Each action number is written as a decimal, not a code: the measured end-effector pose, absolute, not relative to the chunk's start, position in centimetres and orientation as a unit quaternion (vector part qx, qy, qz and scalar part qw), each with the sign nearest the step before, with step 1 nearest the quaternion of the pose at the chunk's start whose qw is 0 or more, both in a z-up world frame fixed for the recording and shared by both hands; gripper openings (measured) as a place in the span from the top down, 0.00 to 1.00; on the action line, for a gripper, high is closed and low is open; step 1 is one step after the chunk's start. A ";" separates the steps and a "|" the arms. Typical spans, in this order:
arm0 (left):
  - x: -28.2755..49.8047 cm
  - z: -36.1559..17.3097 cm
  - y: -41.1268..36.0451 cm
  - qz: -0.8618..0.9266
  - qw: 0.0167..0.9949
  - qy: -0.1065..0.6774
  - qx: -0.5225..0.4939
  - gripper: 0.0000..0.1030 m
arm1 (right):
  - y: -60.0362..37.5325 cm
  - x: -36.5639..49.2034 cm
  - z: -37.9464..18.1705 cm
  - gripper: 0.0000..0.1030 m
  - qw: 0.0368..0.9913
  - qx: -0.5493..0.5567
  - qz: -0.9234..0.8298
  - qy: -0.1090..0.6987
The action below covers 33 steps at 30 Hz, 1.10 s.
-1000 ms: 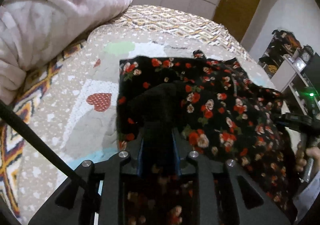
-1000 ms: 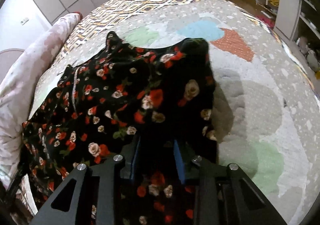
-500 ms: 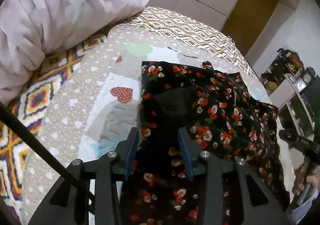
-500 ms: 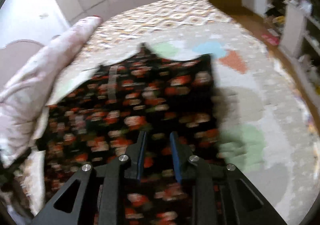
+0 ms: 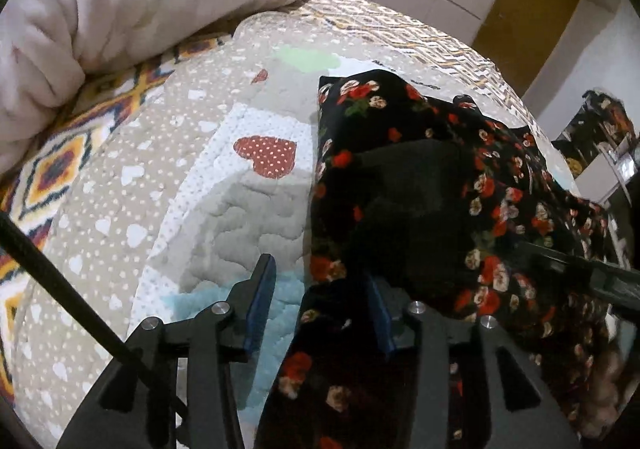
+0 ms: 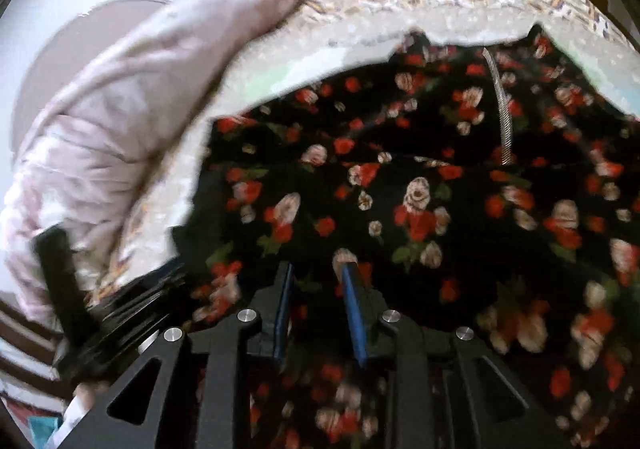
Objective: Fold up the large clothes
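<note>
Nearest, left gripper (image 5: 320,281): one, its two blue-padded fingers (image 5: 262,301) spread wide; the left finger stands over bare quilt, the right finger is half covered by the garment's edge, and no cloth is pinched between them.
Right gripper (image 6: 316,277): one, two blue-padded fingers (image 6: 352,305) parted with a narrow gap, poised over the fabric; this view is blurred, so I cannot tell whether cloth sits between them.
Floral dress (image 5: 460,209): one large black garment with red and cream flowers, lying on the bed with a plain black fold on top near the left gripper; in the right wrist view it (image 6: 420,189) fills most of the frame, one pale zipper strip showing.
Quilt (image 5: 224,189): one, beige with white hearts, one red dotted heart patch just left of the dress.
Patterned bedspread (image 5: 60,165): one, diamond print, under the quilt.
Pink duvet (image 5: 120,1): one bundle, heaped at the bed's far left side.
Door (image 5: 524,9): one, brown, beyond the bed.
</note>
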<state>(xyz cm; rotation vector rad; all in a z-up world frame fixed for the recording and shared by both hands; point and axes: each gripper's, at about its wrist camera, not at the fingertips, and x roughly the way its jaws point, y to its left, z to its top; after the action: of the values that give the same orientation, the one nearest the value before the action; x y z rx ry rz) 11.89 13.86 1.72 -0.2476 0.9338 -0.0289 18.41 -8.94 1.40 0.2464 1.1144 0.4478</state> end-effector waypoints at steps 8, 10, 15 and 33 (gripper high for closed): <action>10.5 3.7 13.0 -0.008 0.894 0.440 -0.088 0.56 | -9.4 17.7 3.1 0.75 0.837 0.101 0.177 0.507; 9.2 5.1 12.8 -0.019 0.896 0.435 -0.089 0.56 | -10.7 16.4 4.9 0.75 0.844 0.105 0.171 0.497; 3.9 10.4 13.4 -0.047 0.910 0.400 -0.097 0.56 | -15.4 10.9 10.1 0.72 0.867 0.100 0.156 0.463; -11.2 5.0 20.0 -0.066 0.871 0.444 -0.200 0.36 | -38.3 -13.5 4.3 0.52 0.851 0.216 0.033 0.478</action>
<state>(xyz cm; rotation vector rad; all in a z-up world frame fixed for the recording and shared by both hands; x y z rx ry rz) -11.21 19.97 5.04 -0.4182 0.9275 -0.1369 -13.50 -38.31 4.35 0.4549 1.0055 0.0685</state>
